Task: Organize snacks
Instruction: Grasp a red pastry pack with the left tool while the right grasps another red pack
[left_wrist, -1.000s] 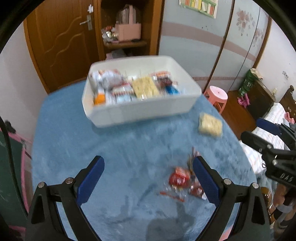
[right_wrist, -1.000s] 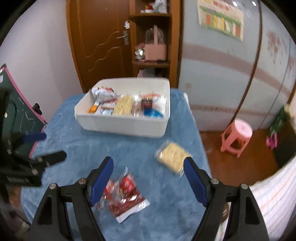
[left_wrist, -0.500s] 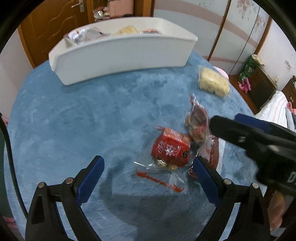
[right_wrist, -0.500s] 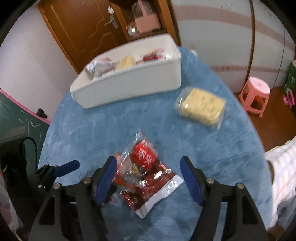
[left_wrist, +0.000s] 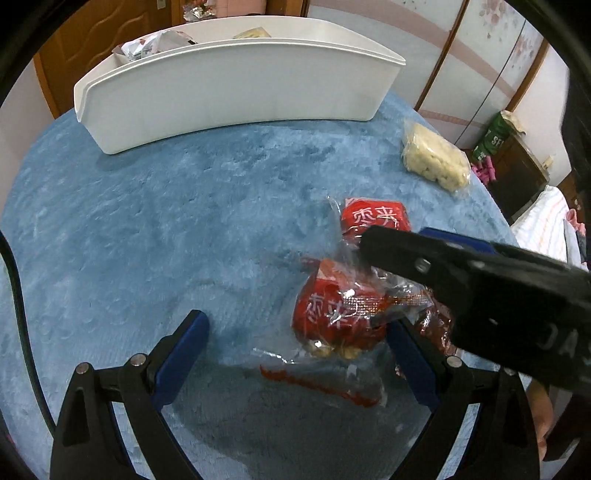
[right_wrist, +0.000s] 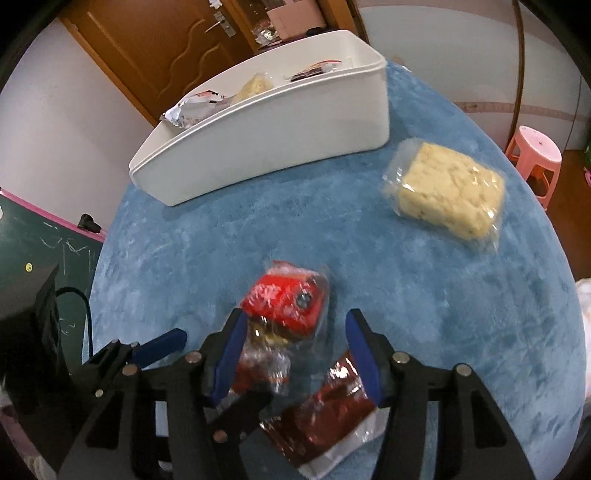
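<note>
Blue plush cloth covers the worktop (left_wrist: 155, 229), and on it we see a cluster of clear packets with red snacks inside, lying toward the near edge. Our left tool (left_wrist: 295, 354) is spread wide and grips nothing; a red packet (left_wrist: 340, 317) lies between its blue pads, close against the right-hand one, though we cannot tell whether that pad touches it. Our right tool (right_wrist: 291, 354) reaches in from the right edge of the worktop and crosses just over the left one; its jaws are closing, with a second red packet (right_wrist: 291, 302) and its crinkled wrap between them, the left pad right at the plastic, the right pad still apart from it. A darker red packet (right_wrist: 328, 417) lies under that tool. A pale wrapped cake (right_wrist: 452, 190) lies by itself near the right edge. The white bin (left_wrist: 236, 88) stands along the far edge, with more snacks showing above its rim.
</note>
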